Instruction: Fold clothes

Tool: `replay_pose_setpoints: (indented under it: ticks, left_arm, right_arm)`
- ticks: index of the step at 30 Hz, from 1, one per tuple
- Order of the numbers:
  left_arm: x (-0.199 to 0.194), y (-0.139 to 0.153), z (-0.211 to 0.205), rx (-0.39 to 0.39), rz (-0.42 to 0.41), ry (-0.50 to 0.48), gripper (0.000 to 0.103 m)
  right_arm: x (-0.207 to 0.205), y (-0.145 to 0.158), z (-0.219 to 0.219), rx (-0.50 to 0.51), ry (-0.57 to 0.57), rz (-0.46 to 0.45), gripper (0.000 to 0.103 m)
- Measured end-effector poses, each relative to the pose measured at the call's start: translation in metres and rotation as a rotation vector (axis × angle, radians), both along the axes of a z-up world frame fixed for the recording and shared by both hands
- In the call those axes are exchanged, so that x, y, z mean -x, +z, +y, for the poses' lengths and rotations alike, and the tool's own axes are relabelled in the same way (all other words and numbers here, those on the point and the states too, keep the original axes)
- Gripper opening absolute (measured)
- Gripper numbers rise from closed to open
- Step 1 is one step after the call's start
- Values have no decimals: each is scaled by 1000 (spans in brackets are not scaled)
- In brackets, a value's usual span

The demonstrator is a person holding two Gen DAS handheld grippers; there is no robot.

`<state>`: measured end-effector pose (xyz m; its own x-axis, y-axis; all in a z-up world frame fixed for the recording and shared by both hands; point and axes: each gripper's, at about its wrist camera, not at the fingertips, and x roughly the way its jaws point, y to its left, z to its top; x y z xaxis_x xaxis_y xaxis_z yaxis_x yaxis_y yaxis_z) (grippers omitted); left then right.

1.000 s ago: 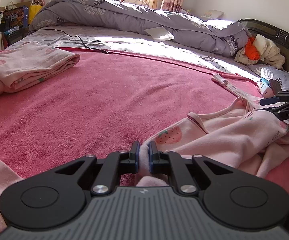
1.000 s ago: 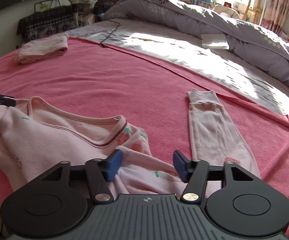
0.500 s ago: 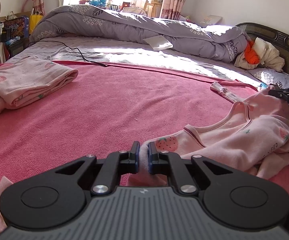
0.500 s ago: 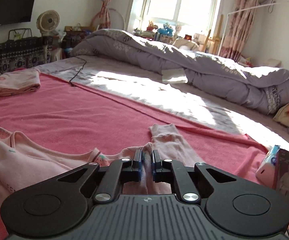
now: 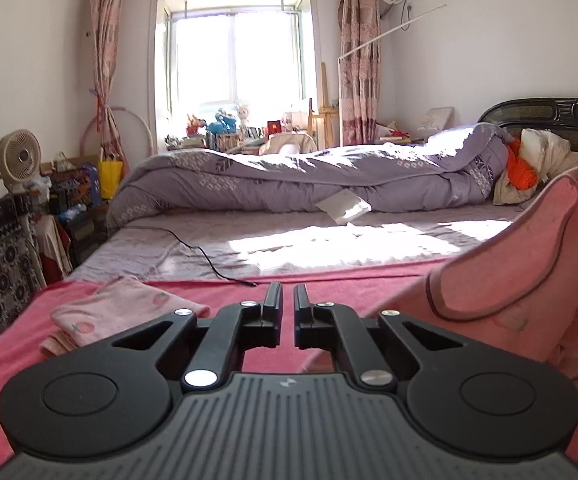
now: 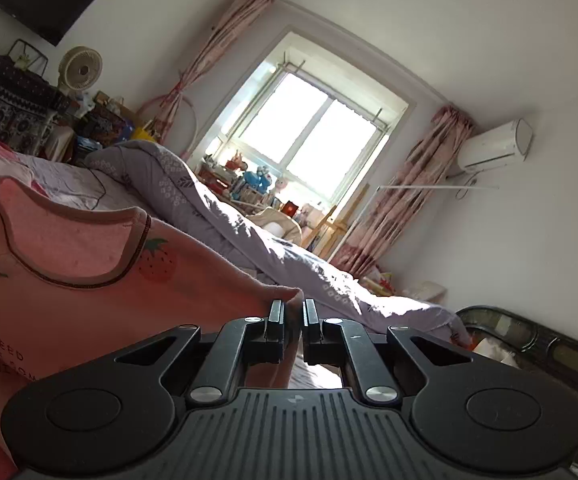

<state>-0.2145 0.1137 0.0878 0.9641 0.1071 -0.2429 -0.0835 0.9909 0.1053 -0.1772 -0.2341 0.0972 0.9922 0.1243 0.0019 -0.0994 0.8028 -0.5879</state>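
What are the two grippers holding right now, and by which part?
The right gripper pinches the pink strawberry-print cotton top at its shoulder edge. Whether the left gripper holds it cannot be told.

My left gripper [image 5: 287,300] shows black fingers nearly together, a narrow gap between the tips; I cannot make out cloth inside it. A pale pink cotton top with a dark-trimmed neckline [image 5: 521,276] hangs lifted at the right edge of view, above the pink terry blanket [image 5: 5,356]. A folded pink strawberry-print garment [image 5: 117,312] lies on that blanket at left. Beyond: a rolled lavender quilt [image 5: 289,180] along the bed, a black cable [image 5: 205,256] on the grey sheet, a sunlit window [image 5: 235,56].
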Motion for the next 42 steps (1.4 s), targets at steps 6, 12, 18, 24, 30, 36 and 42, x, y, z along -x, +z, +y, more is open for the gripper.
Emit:
replay_pose_setpoints:
  ticks: [6, 12, 18, 24, 30, 36, 42]
  left_arm:
    - [4, 24, -17, 7, 79, -238, 18]
    - [-23, -37, -11, 65, 334, -244, 25]
    - [-52, -78, 8, 128, 431, -262, 55]
    - [-66, -108, -6, 128, 517, -419, 73]
    - [-63, -114, -13, 117, 492, -320, 38]
    - [-48, -99, -27, 30, 417, -253, 9]
    - [-12, -61, -41, -50, 217, -258, 9]
  right_arm:
    - [22, 20, 6, 70, -28, -121, 5]
    - [18, -16, -2, -12, 159, 284, 14]
    - [36, -66, -16, -129, 236, 435, 57]
    - [22, -73, -53, -266, 229, 546, 61]
    - [21, -97, -49, -286, 202, 600, 53]
    - [36, -91, -42, -273, 157, 487, 20]
    - [47, -68, -34, -207, 158, 370, 20]
